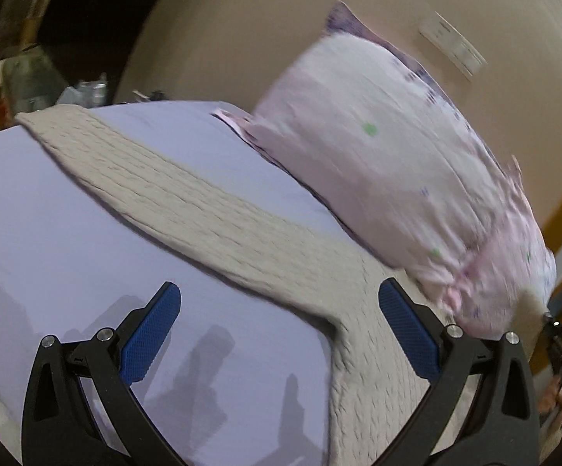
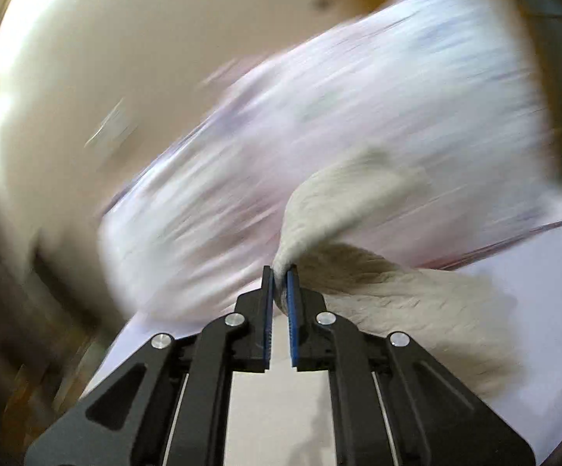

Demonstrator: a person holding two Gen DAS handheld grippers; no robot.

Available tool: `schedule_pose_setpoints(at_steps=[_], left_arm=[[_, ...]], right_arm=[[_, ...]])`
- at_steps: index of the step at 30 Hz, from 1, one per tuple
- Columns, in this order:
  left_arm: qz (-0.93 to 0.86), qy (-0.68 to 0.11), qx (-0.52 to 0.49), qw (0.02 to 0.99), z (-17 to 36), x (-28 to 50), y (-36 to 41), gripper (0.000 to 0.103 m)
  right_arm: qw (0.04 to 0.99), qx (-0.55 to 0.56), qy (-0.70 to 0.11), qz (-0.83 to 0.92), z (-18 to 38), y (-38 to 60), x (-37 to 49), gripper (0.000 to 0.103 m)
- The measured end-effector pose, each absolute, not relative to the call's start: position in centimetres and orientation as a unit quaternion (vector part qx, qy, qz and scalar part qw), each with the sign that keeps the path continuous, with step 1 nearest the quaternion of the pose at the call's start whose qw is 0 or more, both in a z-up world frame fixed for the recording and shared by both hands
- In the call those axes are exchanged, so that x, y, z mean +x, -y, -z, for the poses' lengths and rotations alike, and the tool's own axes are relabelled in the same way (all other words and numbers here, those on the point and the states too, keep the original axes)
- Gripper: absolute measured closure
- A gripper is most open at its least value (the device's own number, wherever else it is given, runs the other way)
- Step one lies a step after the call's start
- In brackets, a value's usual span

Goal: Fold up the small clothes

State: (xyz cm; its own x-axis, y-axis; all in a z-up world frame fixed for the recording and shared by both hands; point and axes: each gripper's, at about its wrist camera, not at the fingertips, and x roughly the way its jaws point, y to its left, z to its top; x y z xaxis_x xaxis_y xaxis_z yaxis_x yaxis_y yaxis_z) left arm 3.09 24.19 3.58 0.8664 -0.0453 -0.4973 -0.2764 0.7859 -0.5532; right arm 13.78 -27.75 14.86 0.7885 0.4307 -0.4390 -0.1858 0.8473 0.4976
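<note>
Beige knit garment (image 1: 219,209) lies across the bed (image 1: 48,209), beside the pillow (image 1: 389,155). Right tongs (image 2: 280,272) clamp one corner; left tongs (image 1: 279,299) gape empty. Risk: thin pinch slipping, spoiling the fold.

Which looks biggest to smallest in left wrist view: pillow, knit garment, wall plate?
1. Pillow and knit garment: similar apparent area, and the garment runs nearer the camera, so unranked.
2. Wall plate: clearly smallest, though farthest away.
</note>
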Motion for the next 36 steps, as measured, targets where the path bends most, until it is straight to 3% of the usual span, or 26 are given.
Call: schedule_pose_setpoints(at_steps=[2,4,5,7,17,23,26,27,32,36], left_arm=[[-0.079,-0.249,-0.330,0.907,-3.7,3.2,-25.5,0.002],[-0.086,-0.247,-0.338,0.904,-3.8,3.3,-26.6,0.010],[-0.090,-0.247,-0.344,0.901,-3.7,3.3,-27.2,0.013],[-0.102,-0.248,-0.364,0.892,-3.3,3.1,-29.3,0.022],[-0.193,-0.244,-0.515,0.799,0.5,3.0,-40.4,0.050],[-0.208,-0.238,-0.549,0.773,1.1,4.0,-43.4,0.064],[-0.217,-0.236,-0.556,0.767,1.3,4.5,-44.6,0.079],[-0.224,-0.243,-0.553,0.765,1.4,4.8,-44.9,0.092],[-0.205,-0.244,-0.493,0.809,-2.4,6.4,-42.2,0.097],[-0.055,-0.232,-0.385,0.892,-10.3,10.4,-31.1,0.097]], right_arm=[[0.890,0.170,-0.351,-0.237,-12.4,20.5,15.2,0.076],[0.870,0.134,-0.396,-0.260,-10.3,16.2,15.4,0.069],[0.870,0.138,-0.395,-0.262,-10.0,15.9,15.1,0.055],[0.876,0.157,-0.382,-0.248,-9.9,17.1,14.8,0.038],[0.894,0.208,-0.369,-0.146,-9.8,28.4,12.8,0.033],[0.906,0.235,-0.334,-0.114,-11.3,32.5,10.7,0.028],[0.908,0.241,-0.327,-0.105,-11.4,33.7,9.6,0.028],[0.907,0.242,-0.328,-0.103,-11.2,34.0,9.4,0.028],[0.910,0.240,-0.330,-0.075,-10.5,36.7,7.8,0.028],[0.912,0.254,-0.318,-0.048,-10.3,39.4,6.6,0.028]])
